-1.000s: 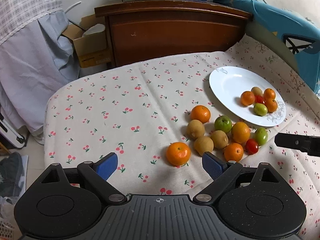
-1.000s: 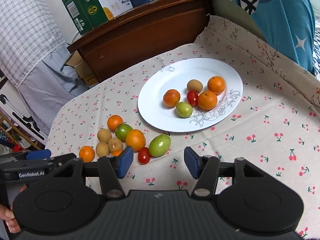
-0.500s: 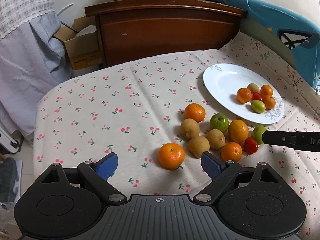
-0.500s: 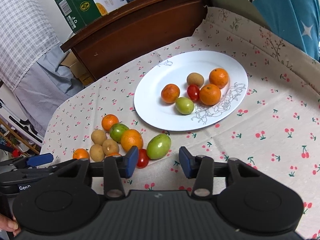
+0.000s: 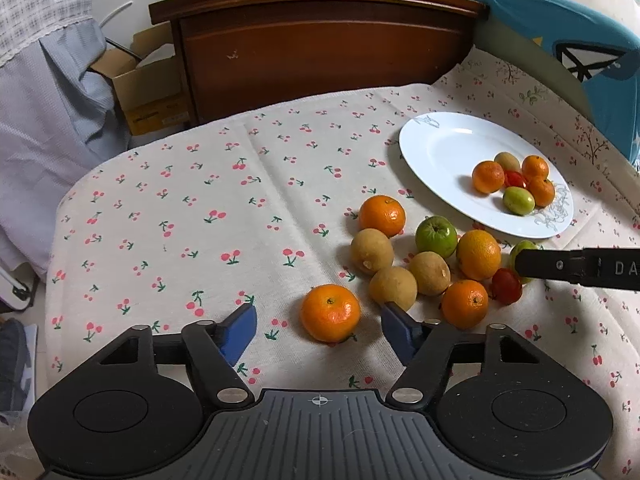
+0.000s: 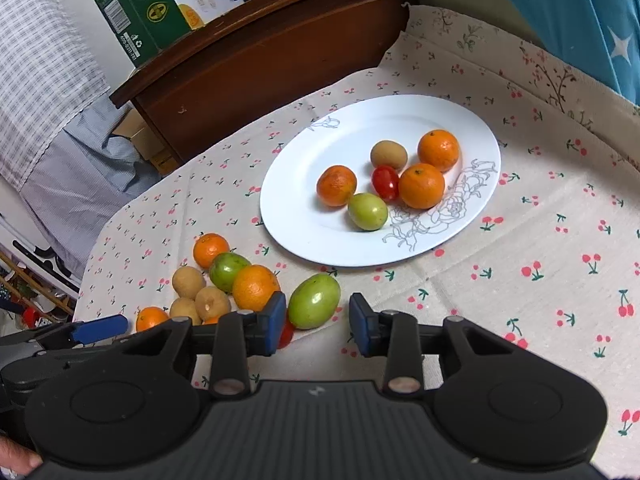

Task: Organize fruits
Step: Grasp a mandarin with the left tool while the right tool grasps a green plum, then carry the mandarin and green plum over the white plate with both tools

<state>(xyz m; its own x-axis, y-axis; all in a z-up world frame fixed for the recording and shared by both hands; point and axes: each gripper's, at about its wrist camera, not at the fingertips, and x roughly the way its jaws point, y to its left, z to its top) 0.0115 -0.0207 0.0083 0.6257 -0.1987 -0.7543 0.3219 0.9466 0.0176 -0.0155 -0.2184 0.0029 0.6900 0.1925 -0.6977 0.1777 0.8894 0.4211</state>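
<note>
wrist views downward (shared plate (image 5: pixel 436 148))

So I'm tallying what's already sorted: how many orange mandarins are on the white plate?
3 on the round white plate: one orange mandarin at the left of the cluster, one at the far right, one beside the small red tomato. None looks hidden.

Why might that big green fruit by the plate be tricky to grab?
The oval green fruit looks smooth and shiny, so it could slip between the pads. Its rounded shape on the flat cloth means a nudge would probably roll it. The right gripper is closing, with the fruit just ahead of its pads, not squeezed; it looks firm, though too hard a pinch might bruise it.
</note>
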